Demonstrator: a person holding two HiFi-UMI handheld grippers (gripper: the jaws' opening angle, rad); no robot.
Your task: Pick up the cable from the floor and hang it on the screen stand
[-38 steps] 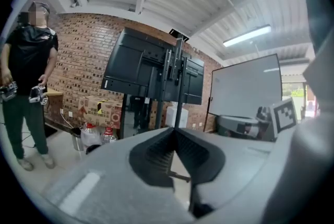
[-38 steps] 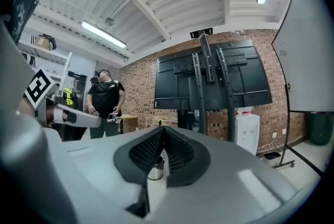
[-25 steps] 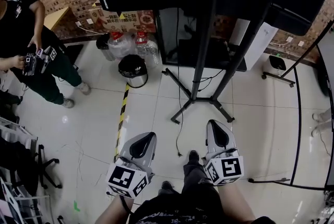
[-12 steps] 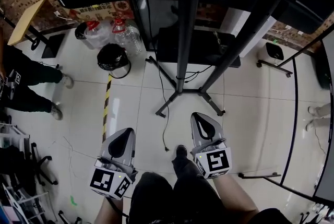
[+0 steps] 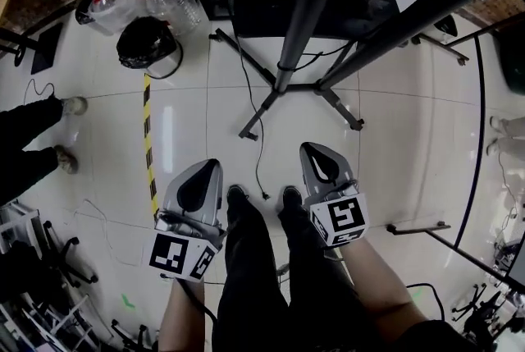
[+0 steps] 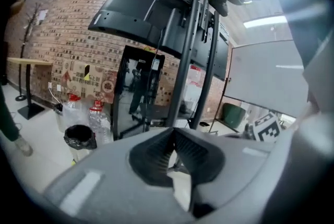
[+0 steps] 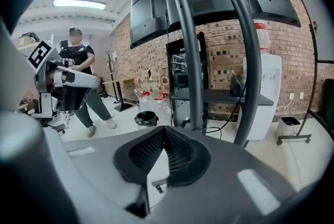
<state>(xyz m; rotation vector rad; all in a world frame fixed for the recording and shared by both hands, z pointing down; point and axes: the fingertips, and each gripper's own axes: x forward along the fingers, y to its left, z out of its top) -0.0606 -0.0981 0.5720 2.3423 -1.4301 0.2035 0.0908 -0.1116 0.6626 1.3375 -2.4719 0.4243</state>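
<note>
**Head view.** The left hand-held gripper (image 5: 203,176) and right hand-held gripper (image 5: 321,166) hang low on either side of the person's shoes (image 5: 237,194). The cable (image 5: 257,152) trails over the floor (image 5: 394,153) from the screen stand (image 5: 283,80), and its free end lies just ahead of the toes. Over the last second the person has closed in on the stand, probably bringing that end within reach.

**Left gripper view.** The jaws are together and hold nothing, and the stand (image 6: 182,61) is ahead.

**Right gripper view.** The jaws are likewise together and empty. Pickup has not yet begun.
</note>
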